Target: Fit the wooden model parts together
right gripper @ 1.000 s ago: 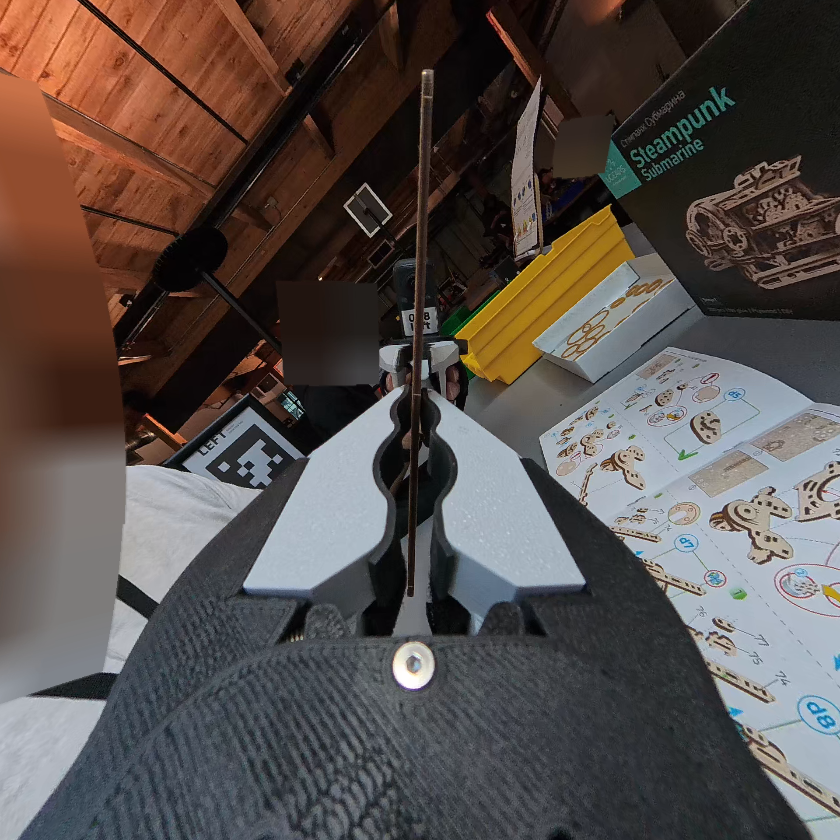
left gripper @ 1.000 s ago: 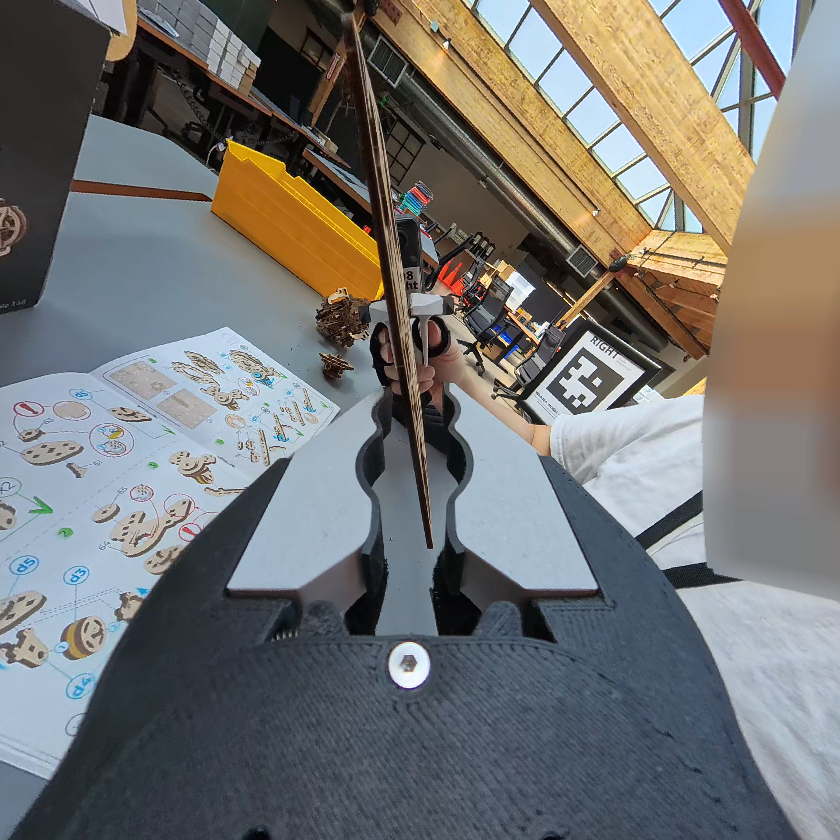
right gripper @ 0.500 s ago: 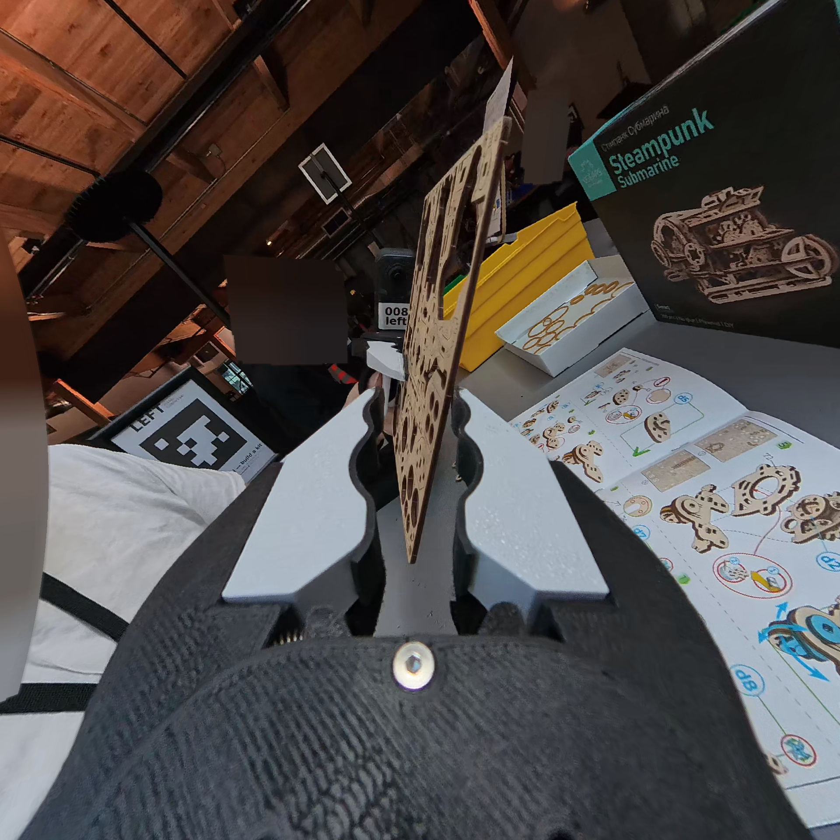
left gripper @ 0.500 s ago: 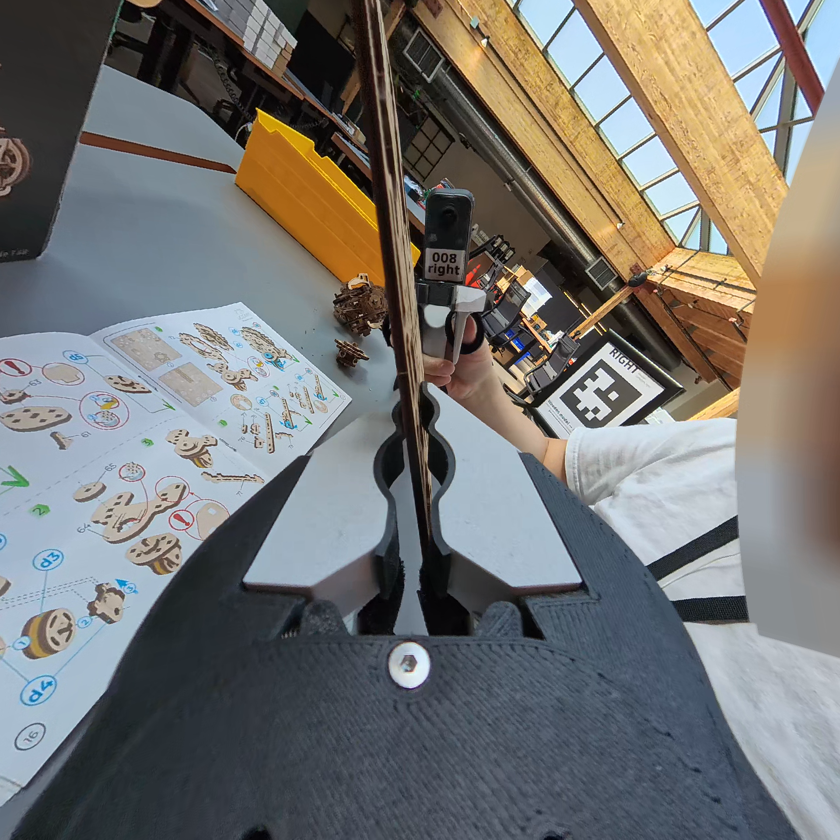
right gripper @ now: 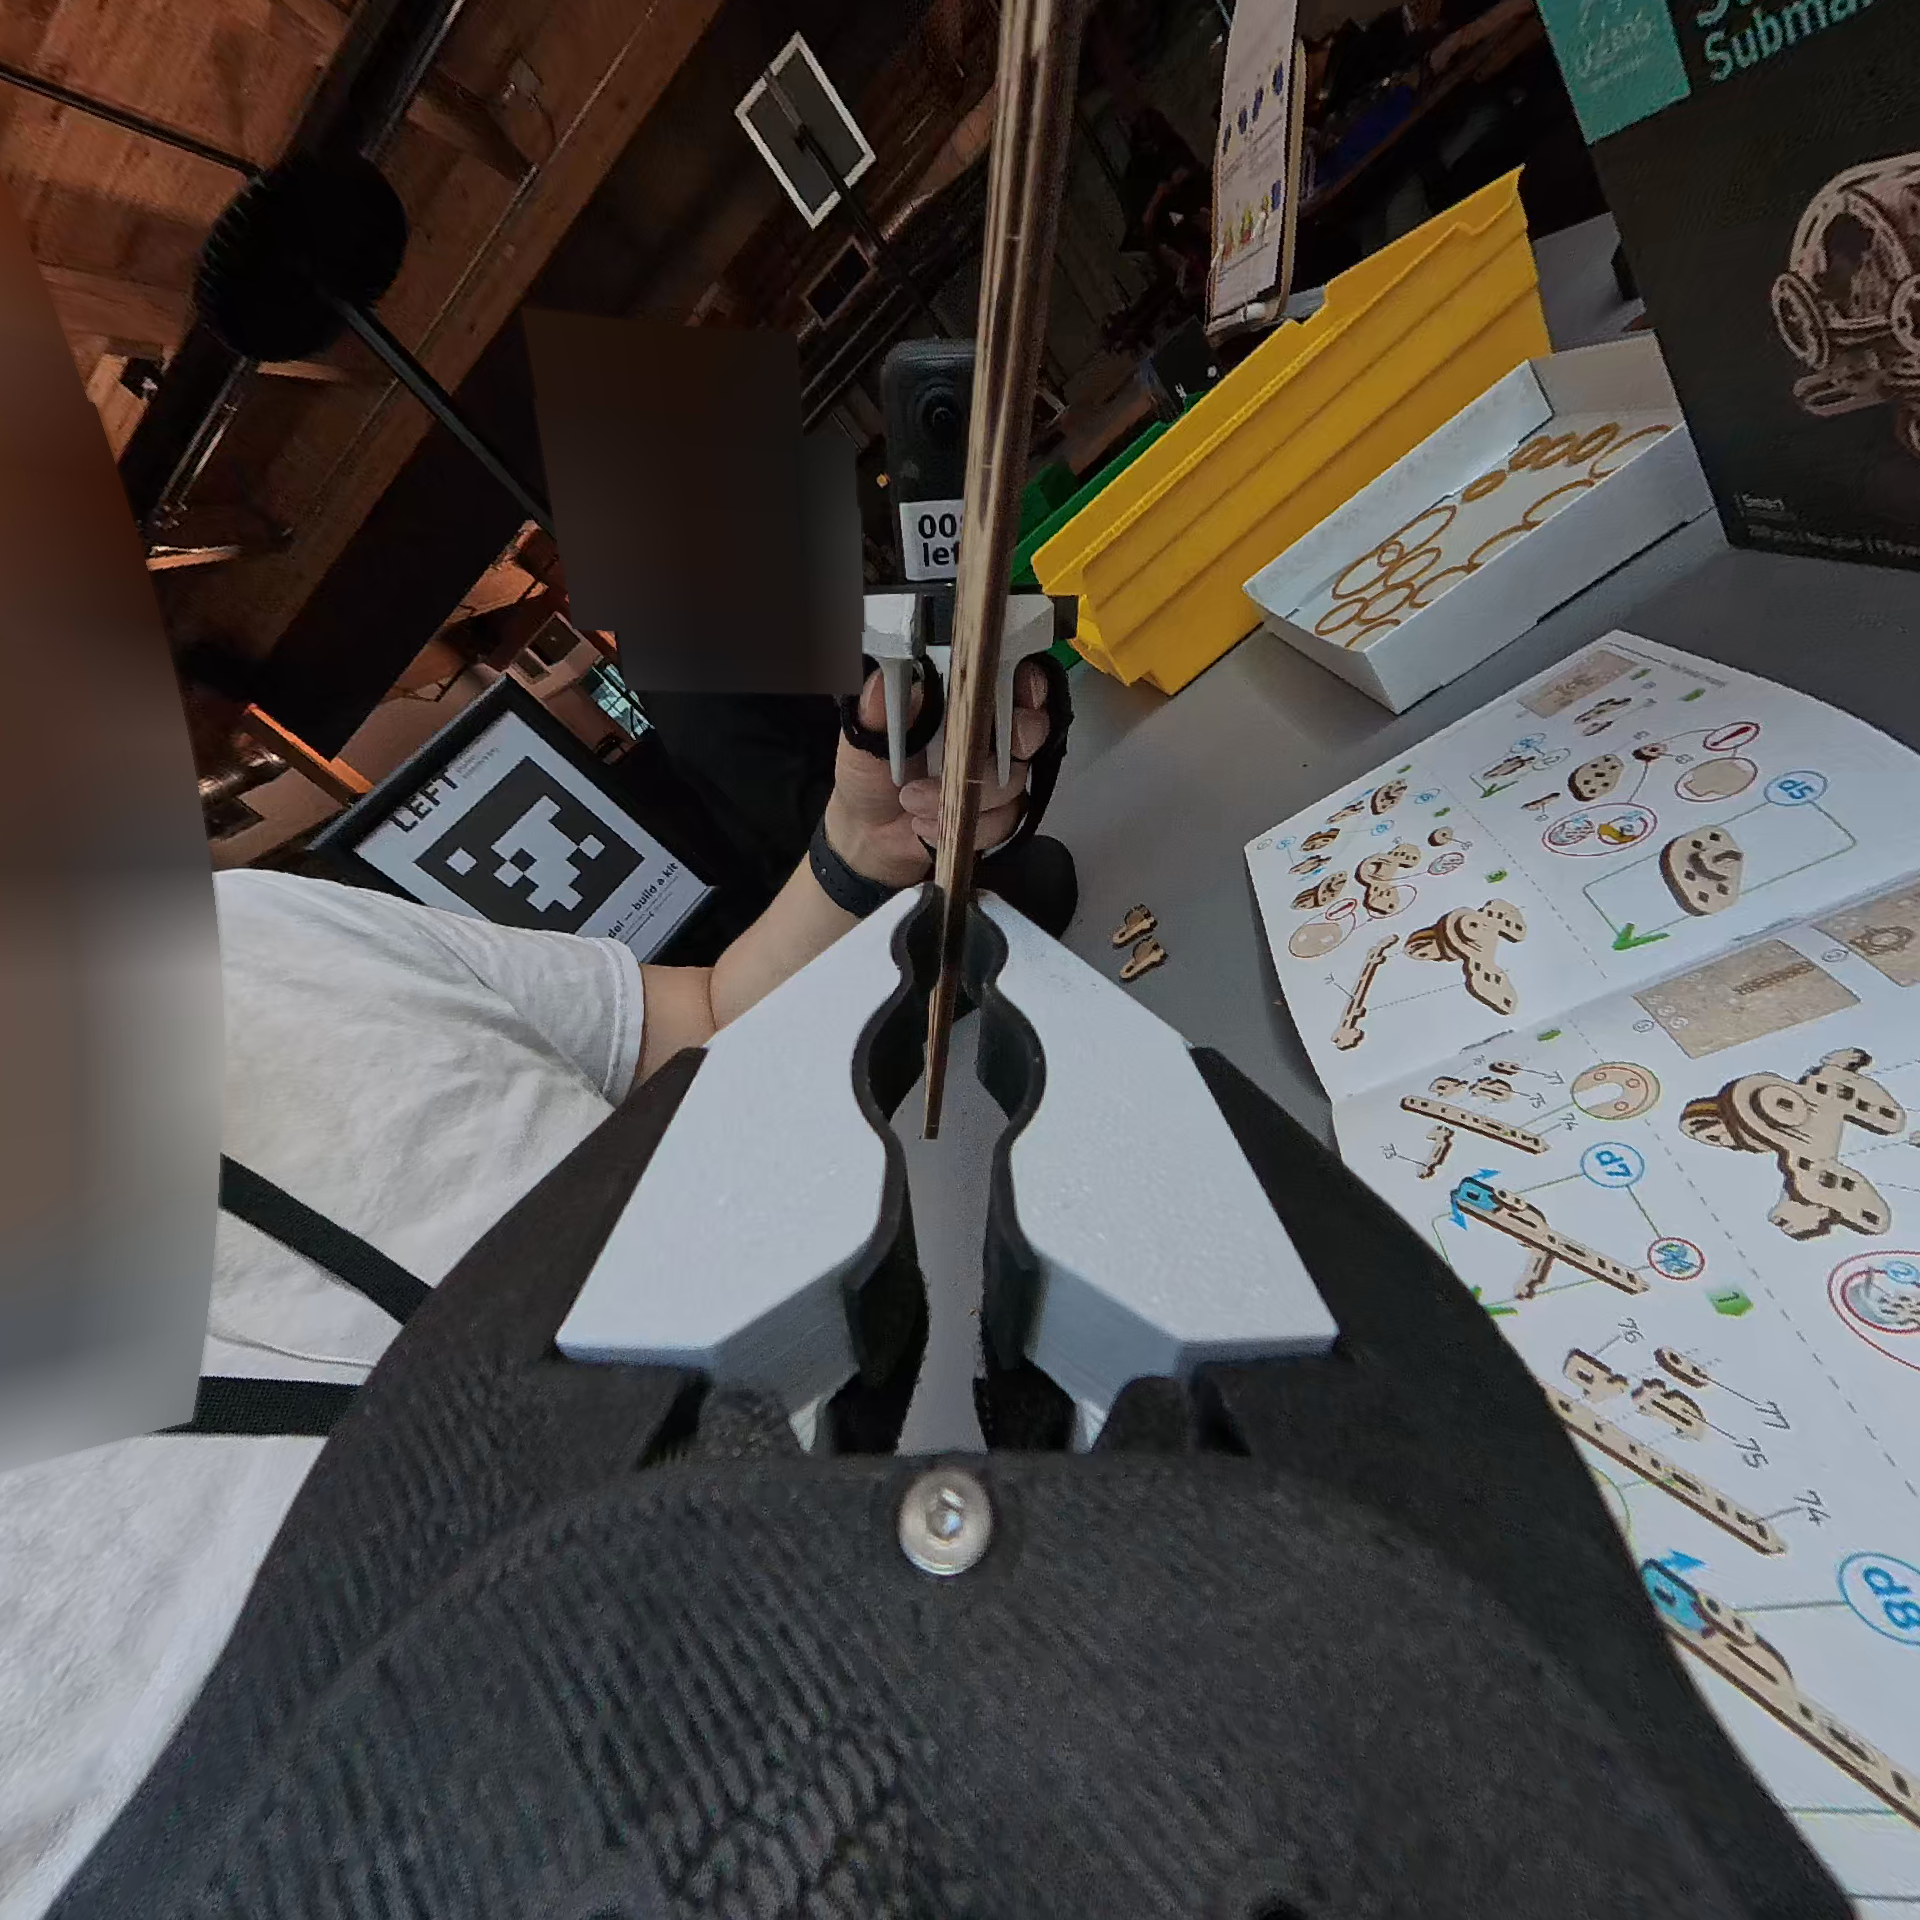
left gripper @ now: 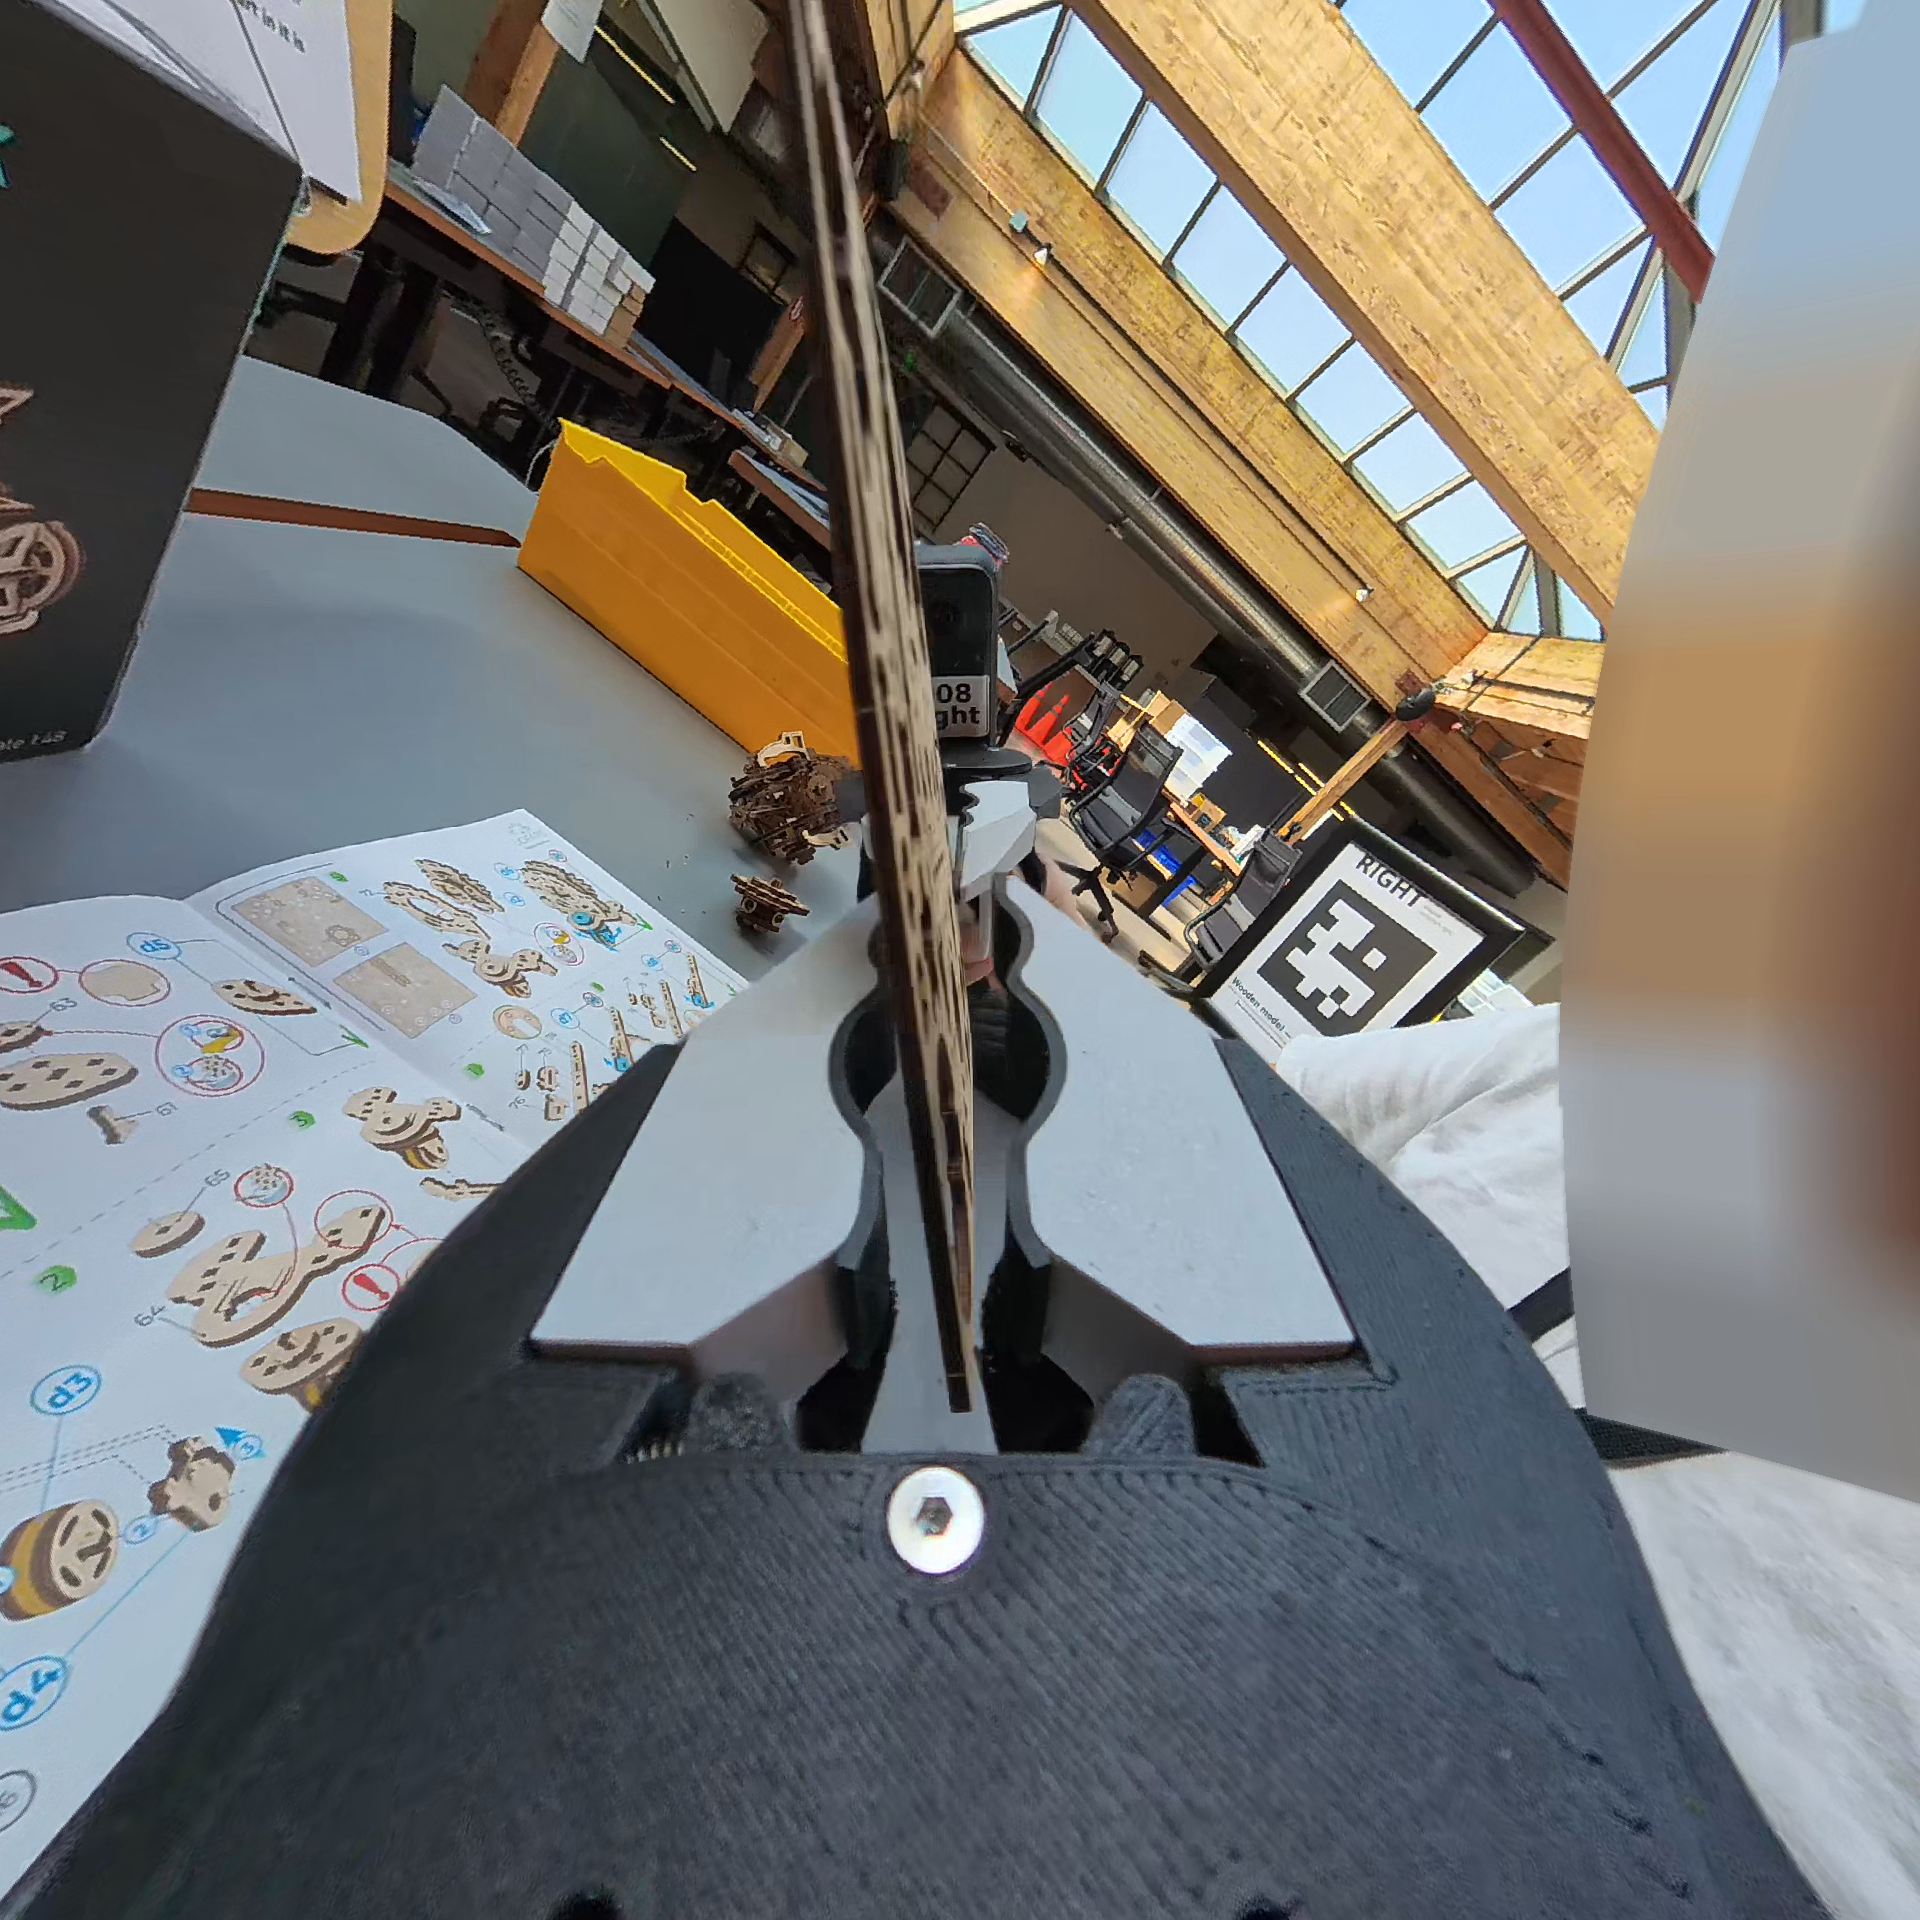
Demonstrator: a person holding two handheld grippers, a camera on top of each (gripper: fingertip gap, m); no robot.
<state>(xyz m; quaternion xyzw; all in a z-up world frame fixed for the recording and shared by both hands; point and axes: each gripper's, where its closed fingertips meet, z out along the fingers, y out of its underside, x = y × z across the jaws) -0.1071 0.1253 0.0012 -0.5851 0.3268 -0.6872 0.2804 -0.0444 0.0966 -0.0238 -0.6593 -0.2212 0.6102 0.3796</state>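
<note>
A thin laser-cut wooden sheet [left gripper: 914, 831] stands upright and edge-on between both grippers; it also shows in the right wrist view [right gripper: 987, 520]. My left gripper [left gripper: 940, 914] is slightly open around it, with the sheet reaching deep between the fingers and small gaps on either side. My right gripper [right gripper: 951, 914] is shut on the sheet's other end, pinching it at the fingertips. Each gripper faces the other: the left gripper shows far off in the right wrist view [right gripper: 948, 727], and the right gripper shows in the left wrist view [left gripper: 987, 821]. A part-built wooden assembly [left gripper: 784, 805] and a smaller one [left gripper: 767, 902] lie on the table.
An open instruction booklet [left gripper: 312, 1039] [right gripper: 1610, 987] lies on the grey table [left gripper: 364, 675]. A yellow bin [left gripper: 675, 613], a white tray of wooden rings [right gripper: 1507, 613] and a black kit box [right gripper: 1818, 312] stand behind. Two small wooden pieces [right gripper: 1138, 940] lie near the left hand.
Half a second ago my left gripper was shut on the sheet and my right was open. Now the right has shut on it, the left has loosened, and the sheet is edge-on again.
</note>
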